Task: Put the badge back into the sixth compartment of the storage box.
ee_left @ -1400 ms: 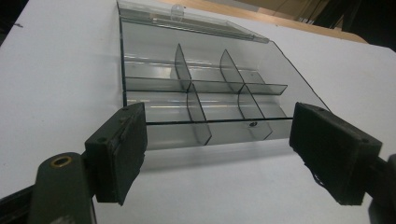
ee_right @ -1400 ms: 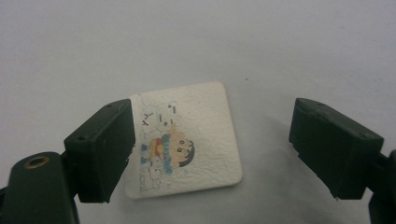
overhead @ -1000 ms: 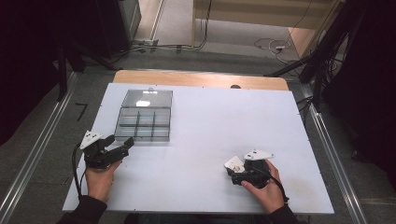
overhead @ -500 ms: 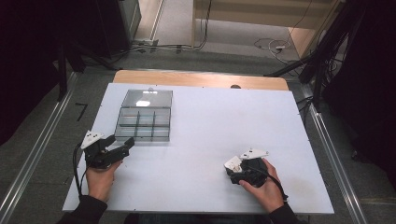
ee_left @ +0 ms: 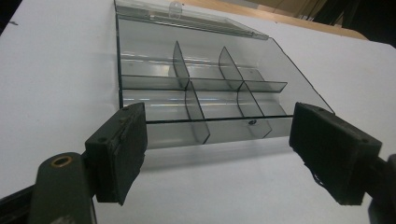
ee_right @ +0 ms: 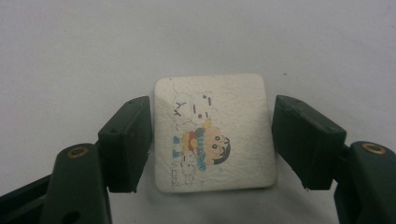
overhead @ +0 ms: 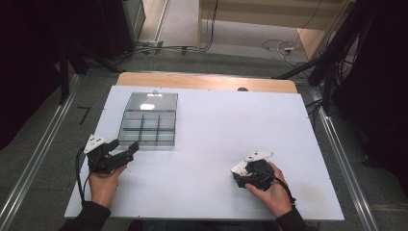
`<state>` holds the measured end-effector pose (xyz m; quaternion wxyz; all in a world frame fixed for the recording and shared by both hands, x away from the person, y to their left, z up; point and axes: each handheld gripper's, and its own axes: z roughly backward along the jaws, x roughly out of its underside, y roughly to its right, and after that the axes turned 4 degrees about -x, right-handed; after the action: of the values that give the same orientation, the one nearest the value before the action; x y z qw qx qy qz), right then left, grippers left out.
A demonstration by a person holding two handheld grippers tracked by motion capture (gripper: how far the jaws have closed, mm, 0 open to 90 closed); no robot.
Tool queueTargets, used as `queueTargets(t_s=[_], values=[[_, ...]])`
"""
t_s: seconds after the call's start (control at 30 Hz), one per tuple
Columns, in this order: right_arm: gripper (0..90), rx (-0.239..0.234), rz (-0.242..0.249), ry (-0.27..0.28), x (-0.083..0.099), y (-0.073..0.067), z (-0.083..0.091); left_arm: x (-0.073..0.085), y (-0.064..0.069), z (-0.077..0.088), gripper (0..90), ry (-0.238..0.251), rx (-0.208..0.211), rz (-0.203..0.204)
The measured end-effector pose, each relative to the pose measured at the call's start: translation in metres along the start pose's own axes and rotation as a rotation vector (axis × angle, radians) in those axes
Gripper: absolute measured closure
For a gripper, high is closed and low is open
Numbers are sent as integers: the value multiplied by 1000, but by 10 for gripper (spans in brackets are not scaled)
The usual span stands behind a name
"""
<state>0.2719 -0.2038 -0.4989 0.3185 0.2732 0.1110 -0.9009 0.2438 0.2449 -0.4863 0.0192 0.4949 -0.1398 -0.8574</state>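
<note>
While seen from the high view: white bench [overhead: 207, 144] on a wooden top, dark surroundings, cables on the floor beyond the far edge.

Left tool [overhead: 124, 155] held in the left hand [overhead: 103, 183] near the bench's near-left corner, jaws pointing toward a clear plastic compartment box [overhead: 148, 127]. Jaws spread wide, released, gripping nothing. From the left gripper view [ee_left: 217, 154]: box [ee_left: 205, 93] just ahead of the jaw tips, not touching, near wall roughly spanning the gap between the jaws. Lid [overhead: 151, 101] swung open and lying flat on the far side, small latch tab at its far edge. Inside, dividers marking two rows of three compartments; all look bare, apart from a tiny dark speck near the front wall, too small to identify.

Right tool [overhead: 239, 179] held in the right hand [overhead: 269, 188] near the bench's near-right area, well apart from the box, angled down at the surface. From the right gripper view [ee_right: 212, 142]: small white square tile [ee_right: 215, 133] with rounded corners lying flat on the bench, printed cartoon figure in red, yellow and blue on top. Tile sits between the jaws; left jaw right at its edge, contact uncertain, right jaw with a slim gap. Jaws parted, not clenched on the tile.
</note>
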Motion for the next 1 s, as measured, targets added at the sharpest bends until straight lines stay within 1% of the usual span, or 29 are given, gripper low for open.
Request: queueTargets(t_s=[0.23,0.37,0.47,0.57,0.63,0.7,0.83,0.87,1.0], values=[[311,2,10,0,0,-1,1,0,0,1,198,2,5,0],[312,2,25,19,-2,-3,2,0,1,1,199,2,9,-1],[312,-1,27,27,-4,-4,3,0,1,1,199,-1,13,-4],[312,-3,33,42,-7,-6,4,0,4,1,199,-1,22,-2],[312,-9,36,53,-9,-8,6,0,6,1,199,-2,30,-10],[312,-15,38,65,-11,-10,7,0,8,1,199,-4,40,-10],[312,-26,57,79,-16,-15,8,1,12,1,199,-7,55,-13],[312,-30,62,88,-18,-18,8,1,12,1,199,-10,57,-14],[312,-35,71,96,-21,-21,8,1,14,2,199,-9,64,-13]])
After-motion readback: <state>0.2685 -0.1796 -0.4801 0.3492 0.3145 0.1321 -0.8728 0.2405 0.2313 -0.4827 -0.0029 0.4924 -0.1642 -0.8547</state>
